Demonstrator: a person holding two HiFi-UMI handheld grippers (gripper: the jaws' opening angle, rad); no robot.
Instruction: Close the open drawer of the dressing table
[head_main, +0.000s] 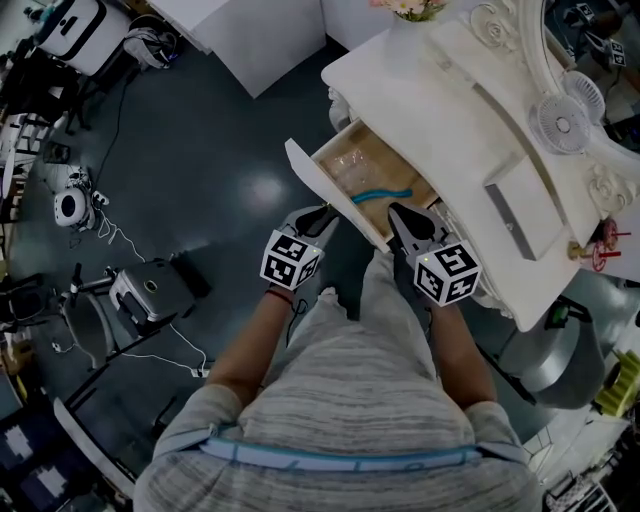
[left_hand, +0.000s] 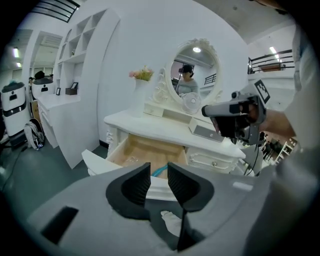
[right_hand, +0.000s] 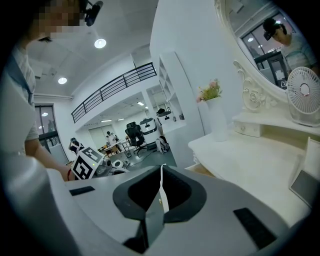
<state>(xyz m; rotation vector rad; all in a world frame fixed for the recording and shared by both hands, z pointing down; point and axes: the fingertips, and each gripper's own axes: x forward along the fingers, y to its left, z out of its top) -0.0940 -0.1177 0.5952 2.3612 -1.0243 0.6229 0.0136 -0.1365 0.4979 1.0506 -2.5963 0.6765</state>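
Before the open drawer (head_main: 320, 186), my left gripper (left_hand: 159, 174) hung part open, empty, my right gripper (right_hand: 161, 174) shut on nothing; something blue (head_main: 383, 193), perhaps cord, lay inside.

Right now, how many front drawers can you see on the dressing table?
2. The open drawer is the left one, just ahead of the left tongs; a shut drawer with a knob sits beside it, to its right. Others may be hidden.
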